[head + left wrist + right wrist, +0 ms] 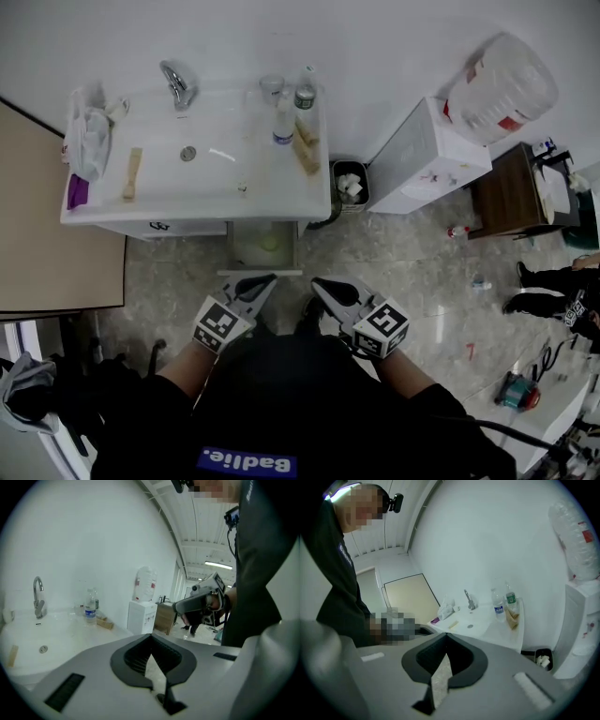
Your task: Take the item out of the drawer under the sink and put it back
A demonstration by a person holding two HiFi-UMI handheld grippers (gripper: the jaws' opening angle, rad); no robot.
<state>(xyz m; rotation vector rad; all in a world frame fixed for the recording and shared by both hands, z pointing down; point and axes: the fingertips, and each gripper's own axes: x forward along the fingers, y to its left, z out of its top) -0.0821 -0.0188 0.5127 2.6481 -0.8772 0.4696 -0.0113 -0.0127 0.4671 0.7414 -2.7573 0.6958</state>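
Observation:
The drawer (246,253) under the white sink (202,159) stands pulled open, and a pale item (270,242) lies inside it. My left gripper (267,280) (151,637) hovers just in front of the drawer's front edge, shut and empty. My right gripper (319,284) (446,637) is beside it to the right, also shut with nothing in it. Both are held close to my chest, above the floor. From the left gripper view the right gripper (202,599) shows off to the side.
On the sink top are a tap (176,84), water bottles (284,124), a wooden brush (132,172) and a cloth (87,131). A small bin (350,185), a water dispenser (427,155) and a wooden table (511,192) stand to the right. A person's feet (539,286) are at far right.

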